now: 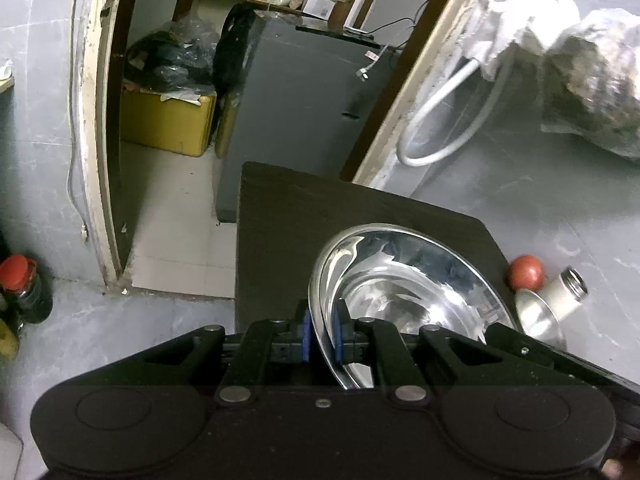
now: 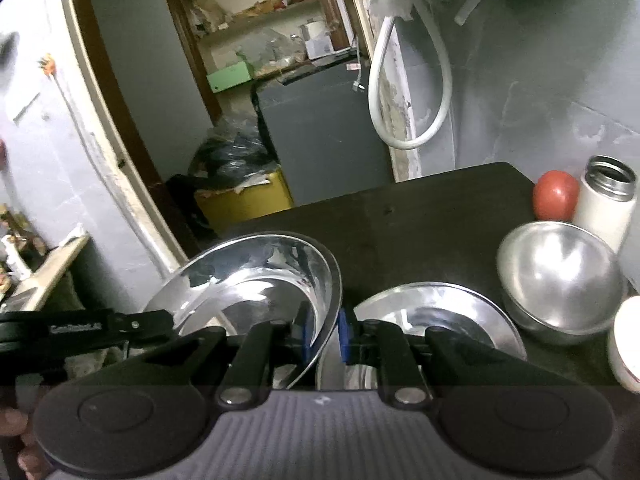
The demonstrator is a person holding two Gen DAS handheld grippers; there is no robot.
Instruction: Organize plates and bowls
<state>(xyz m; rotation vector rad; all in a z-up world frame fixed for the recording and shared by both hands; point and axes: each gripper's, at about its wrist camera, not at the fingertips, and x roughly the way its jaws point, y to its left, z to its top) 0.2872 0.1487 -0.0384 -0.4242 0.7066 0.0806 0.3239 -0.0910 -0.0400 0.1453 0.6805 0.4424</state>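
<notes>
A shiny steel plate hangs tilted over the dark table, held from both sides. My left gripper is shut on its near rim, the blue pads on either side of the edge. In the right wrist view the same plate has its right rim pinched in my right gripper. The left gripper's black body meets the plate's left rim. A second steel plate lies flat on the table below, and a steel bowl stands to its right.
Behind the bowl are a red round fruit and an open white flask. A white object sits at the right edge. Beyond the table's far edge a doorway shows a grey cabinet and a yellow box. A white hose hangs on the wall.
</notes>
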